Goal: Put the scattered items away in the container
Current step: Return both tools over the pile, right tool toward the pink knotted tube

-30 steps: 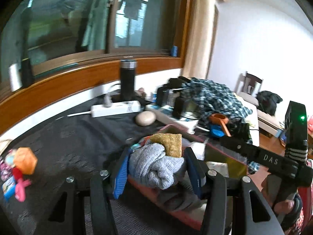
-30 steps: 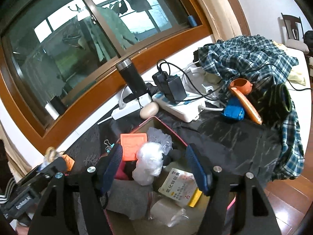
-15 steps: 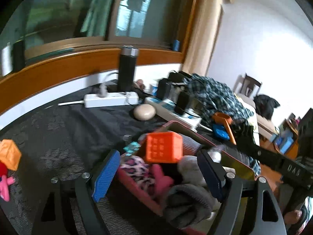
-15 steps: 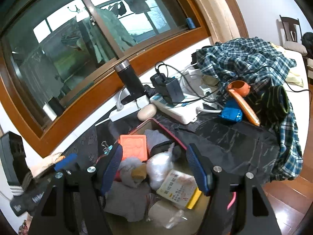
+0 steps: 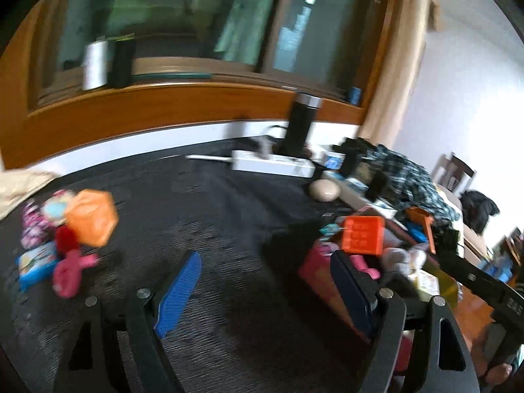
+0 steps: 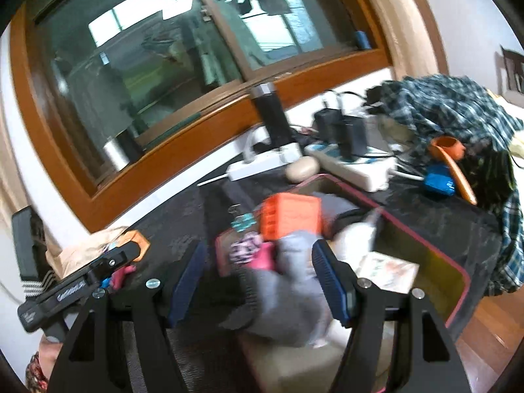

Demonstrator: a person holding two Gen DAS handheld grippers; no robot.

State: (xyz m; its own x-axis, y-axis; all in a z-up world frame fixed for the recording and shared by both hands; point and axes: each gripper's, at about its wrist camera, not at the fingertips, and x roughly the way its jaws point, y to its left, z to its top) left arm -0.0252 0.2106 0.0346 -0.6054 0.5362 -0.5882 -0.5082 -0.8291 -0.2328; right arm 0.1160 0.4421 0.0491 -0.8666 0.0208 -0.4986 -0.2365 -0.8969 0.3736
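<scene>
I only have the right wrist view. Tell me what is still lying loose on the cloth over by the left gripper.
Observer: In the left wrist view a small pile lies off to the left: an orange block, a pink toy and a blue packet.
Operator: Report the left gripper's jaws.
Observer: The left gripper is open. Its jaws have just been opening, and nothing is between them. Only the dark cloth shows beyond.
Operator: Say where the container sits from there.
Observer: The container shows just behind that gripper's right-hand finger, well apart from the pile.
</scene>
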